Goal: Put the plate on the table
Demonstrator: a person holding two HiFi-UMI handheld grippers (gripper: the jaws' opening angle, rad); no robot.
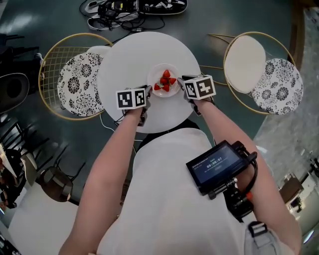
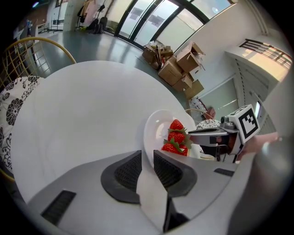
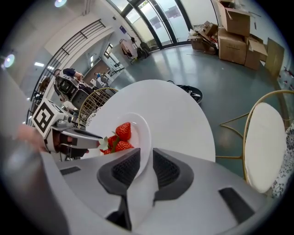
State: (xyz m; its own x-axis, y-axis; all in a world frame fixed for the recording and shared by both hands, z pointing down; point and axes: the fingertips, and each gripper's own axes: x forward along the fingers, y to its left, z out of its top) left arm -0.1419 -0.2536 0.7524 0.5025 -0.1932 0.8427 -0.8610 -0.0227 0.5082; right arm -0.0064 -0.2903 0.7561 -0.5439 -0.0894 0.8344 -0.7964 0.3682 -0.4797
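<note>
A small white plate with several strawberries is over the middle of the round white table. My left gripper is shut on the plate's left rim, and my right gripper is shut on its right rim. In the left gripper view the strawberries lie just past the jaws, with the right gripper beyond them. The right gripper view shows the strawberries and the left gripper opposite. Whether the plate touches the table cannot be told.
Two gold wire chairs flank the table: one at the left with a floral cushion, one at the right with a white seat and floral cushion. Cables and gear lie on the floor beyond. A phone hangs at my chest.
</note>
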